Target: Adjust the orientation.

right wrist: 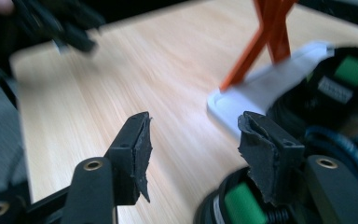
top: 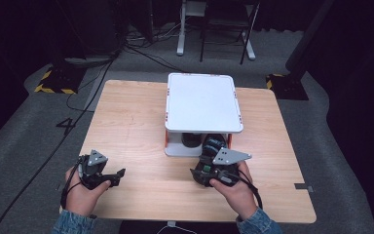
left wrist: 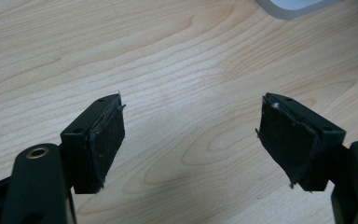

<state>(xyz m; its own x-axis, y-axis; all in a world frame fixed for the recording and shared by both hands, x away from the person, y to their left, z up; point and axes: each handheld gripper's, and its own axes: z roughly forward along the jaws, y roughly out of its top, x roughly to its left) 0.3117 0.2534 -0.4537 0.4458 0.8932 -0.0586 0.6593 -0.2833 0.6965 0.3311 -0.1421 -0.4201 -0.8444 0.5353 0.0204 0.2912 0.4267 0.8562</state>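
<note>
Two grippers are at work on the wooden table (top: 136,126). The left gripper (left wrist: 191,135) rests at 7 o'clock, jaws released, with bare wood between them. The right gripper (right wrist: 193,135) sits at 5 o'clock, just in front of the white two-tier shelf (top: 202,102). Its jaws are spread and nothing is clamped between the pads (right wrist: 261,144).

The work item is the black roll with a green label (right wrist: 345,79). It stands on the shelf's lower tier (right wrist: 242,100) beside an orange leg (right wrist: 261,42), with a blue-black corded bundle (top: 213,144) next to it. A similar green-labelled roll (right wrist: 235,205) lies close under the right gripper.

Procedure, as judged: the step in hand is a reach into the lower tier.
1. Keep the jaws wide.
2. Enter from 6 o'clock, below the top plate and clear of the orange leg.
3. Avoid snagging the corded bundle.
4. Close only when both pads flank the roll.

Orientation: the roll's label faces 6 o'clock, toward the person. The item looks squat and round. Blur and shadow make it impossible to tell which way its long axis runs.
</note>
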